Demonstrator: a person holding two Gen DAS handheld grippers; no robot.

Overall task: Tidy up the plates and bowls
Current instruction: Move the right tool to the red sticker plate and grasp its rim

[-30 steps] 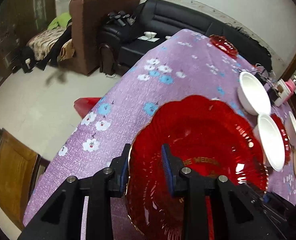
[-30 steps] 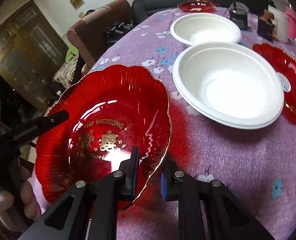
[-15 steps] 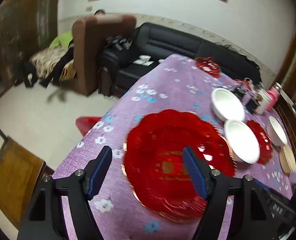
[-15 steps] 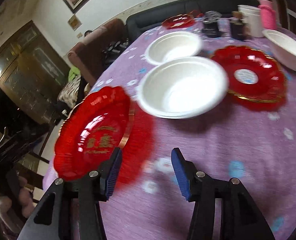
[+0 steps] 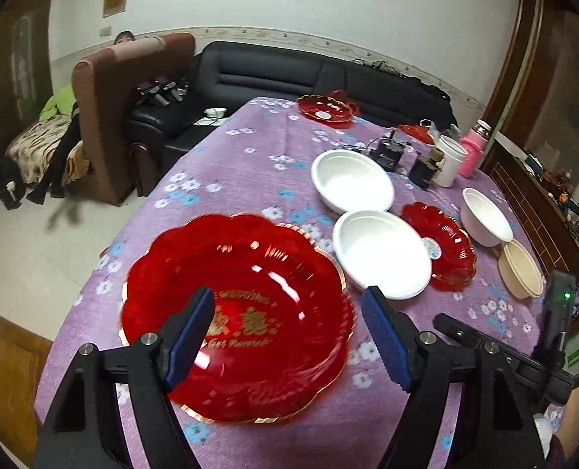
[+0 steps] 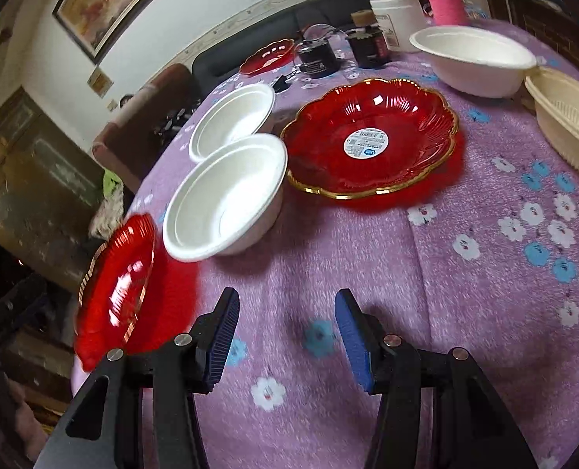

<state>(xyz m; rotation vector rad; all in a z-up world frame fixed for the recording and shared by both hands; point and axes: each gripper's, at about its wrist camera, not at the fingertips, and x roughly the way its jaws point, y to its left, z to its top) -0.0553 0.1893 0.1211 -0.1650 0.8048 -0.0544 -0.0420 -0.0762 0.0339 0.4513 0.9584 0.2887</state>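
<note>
A large red scalloped plate (image 5: 242, 273) with gold lettering lies flat on the purple flowered tablecloth (image 5: 250, 164). My left gripper (image 5: 287, 301) hovers above its near side. Its jaws are opening, with nothing pressed between the pads. In the right wrist view the same large plate (image 6: 121, 285) is at the far left. My right gripper (image 6: 286, 301) stands open over bare cloth, holding nothing. Two white bowls (image 5: 383, 258) (image 5: 352, 179) sit beyond the large plate, with a smaller red plate (image 6: 371, 136) to their right.
A white bowl (image 6: 473, 54) and a beige bowl (image 6: 570, 125) sit at the right. Another red plate (image 5: 324, 109) is at the table's far end. Dark jars (image 5: 422, 168), a white cup (image 5: 449, 160) and a pink bottle (image 5: 473, 152) stand behind. The table edge drops off left, near a wooden chair (image 5: 8, 371).
Both grippers were shut on the large red plate's rim; they have let go, opened and drawn back. The plate now lies on the cloth. The right gripper has swung right.
</note>
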